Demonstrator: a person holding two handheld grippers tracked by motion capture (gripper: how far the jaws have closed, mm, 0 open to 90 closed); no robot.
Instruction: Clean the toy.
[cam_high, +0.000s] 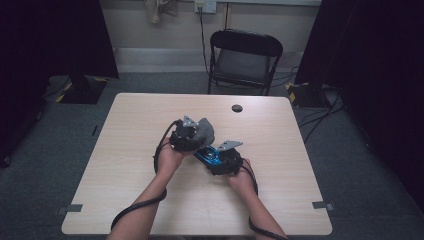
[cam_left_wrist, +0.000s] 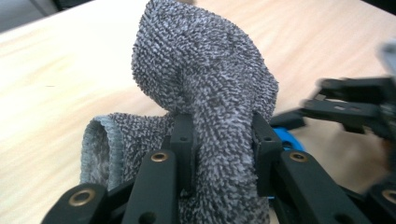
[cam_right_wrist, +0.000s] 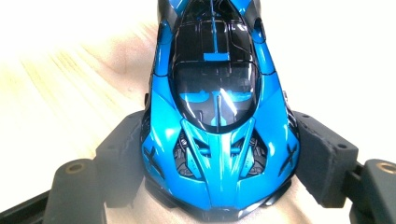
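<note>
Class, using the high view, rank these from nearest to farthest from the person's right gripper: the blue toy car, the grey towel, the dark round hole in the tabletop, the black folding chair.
1. Blue toy car: between the jaws of the right gripper.
2. Grey towel: just up-left, clamped in the left gripper.
3. Dark round hole: near the table's far edge.
4. Black folding chair: beyond the table.

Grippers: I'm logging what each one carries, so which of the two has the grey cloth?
The left gripper, its jaws pinched on a fold of the fuzzy grey cloth. The right gripper instead clamps the blue toy car by its sides.
</note>
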